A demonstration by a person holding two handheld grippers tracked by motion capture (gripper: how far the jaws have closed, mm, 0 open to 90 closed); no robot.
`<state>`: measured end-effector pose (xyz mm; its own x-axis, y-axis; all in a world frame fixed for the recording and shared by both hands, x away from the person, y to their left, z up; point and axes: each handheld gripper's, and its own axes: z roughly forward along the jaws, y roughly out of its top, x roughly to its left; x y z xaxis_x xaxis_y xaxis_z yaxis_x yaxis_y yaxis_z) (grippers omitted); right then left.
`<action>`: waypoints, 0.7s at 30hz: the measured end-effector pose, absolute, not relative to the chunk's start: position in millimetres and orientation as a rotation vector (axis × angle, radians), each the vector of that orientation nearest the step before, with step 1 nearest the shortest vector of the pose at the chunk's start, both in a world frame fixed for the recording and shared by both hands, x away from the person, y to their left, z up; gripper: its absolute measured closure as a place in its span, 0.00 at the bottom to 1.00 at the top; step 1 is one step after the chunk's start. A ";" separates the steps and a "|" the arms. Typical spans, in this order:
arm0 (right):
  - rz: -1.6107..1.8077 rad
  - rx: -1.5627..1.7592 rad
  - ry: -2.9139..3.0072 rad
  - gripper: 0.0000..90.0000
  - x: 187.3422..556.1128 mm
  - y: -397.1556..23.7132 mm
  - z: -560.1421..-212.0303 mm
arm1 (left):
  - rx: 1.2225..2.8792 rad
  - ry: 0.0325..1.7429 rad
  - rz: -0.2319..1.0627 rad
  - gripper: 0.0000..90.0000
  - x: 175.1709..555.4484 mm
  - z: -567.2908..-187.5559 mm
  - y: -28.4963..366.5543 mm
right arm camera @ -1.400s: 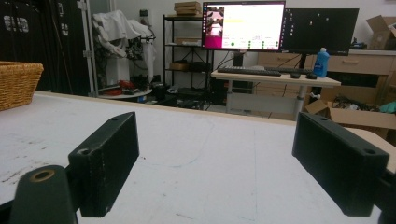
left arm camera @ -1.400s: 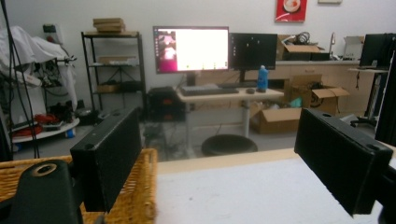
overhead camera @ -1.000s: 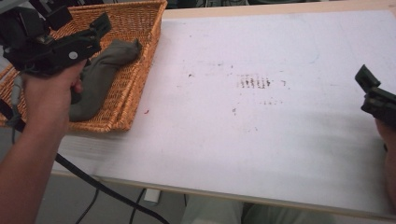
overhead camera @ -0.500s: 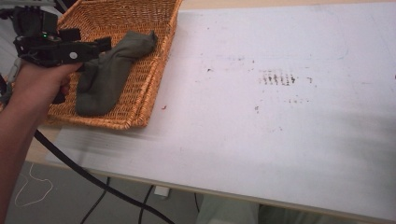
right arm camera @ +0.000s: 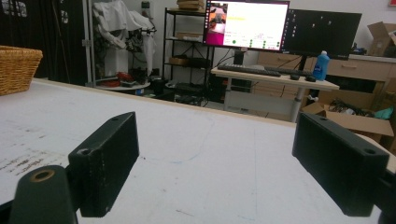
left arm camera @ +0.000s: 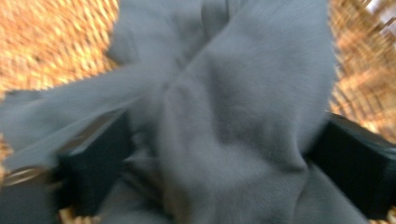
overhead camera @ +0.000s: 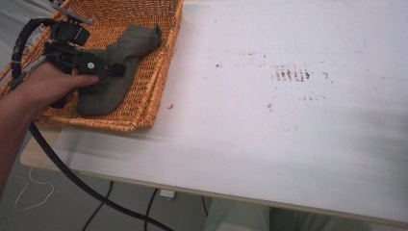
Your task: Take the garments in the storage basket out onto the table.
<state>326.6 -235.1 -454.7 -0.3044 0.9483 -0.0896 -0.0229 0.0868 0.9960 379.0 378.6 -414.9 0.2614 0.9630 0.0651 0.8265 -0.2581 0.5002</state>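
Left gripper (overhead camera: 113, 71) is held in the person's left hand (overhead camera: 50, 86) over the wicker basket (overhead camera: 144, 103) at the far-left corner of the tabletop (overhead camera: 288, 125). Its nose points toward the grey-green cloth (overhead camera: 118, 62), which lies inside the basket, stretched from the near side toward the far right corner, one end resting against the basket's right wall.

In the left gripper view the cloth (left arm camera: 219, 121) is bunched and folded between the two black jaws — one jaw at each side of the fabric, both pressing into it or just beside it. The jaws stand wide apart with the cloth between them; the picture is blurred, and whether they grip the fabric cannot be told. Basket weave (left arm camera: 51, 42) shows behind the cloth on both sides.

A black cable (overhead camera: 62, 168) trails from the left gripper past the near-left edge of the tabletop and down toward the floor.

Right gripper (right arm camera: 224, 186): in its own view the jaws are spread wide, with nothing between them, low over bare tabletop (right arm camera: 196, 140). The basket (right arm camera: 16, 65) appears at the far left of that view, well apart from the jaws.

Tabletop surface is white, with dark scuff marks (overhead camera: 291, 74) near the middle — away from the basket. Beyond the table stand a monitor (right arm camera: 245, 23) and a blue bottle (right arm camera: 321, 65) on a desk.
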 end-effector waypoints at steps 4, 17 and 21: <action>1.365 0.971 1.468 0.16 326.6 -234.9 -454.7 | 2.204 1.614 0.524 0.02 382.3 -418.8 376.0; 1.375 0.973 1.458 0.16 326.0 -235.9 -454.9 | 2.051 1.644 0.515 0.79 374.0 -408.6 381.6; 1.376 0.972 1.460 0.16 326.1 -235.9 -454.9 | 2.001 1.627 0.483 0.79 371.9 -405.2 381.4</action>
<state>326.1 -235.9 -454.9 -0.3052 0.9486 -0.0838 -0.0279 0.0791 0.9965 371.9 381.4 -405.2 0.2181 0.9749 -0.0444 0.7930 -0.1505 0.5904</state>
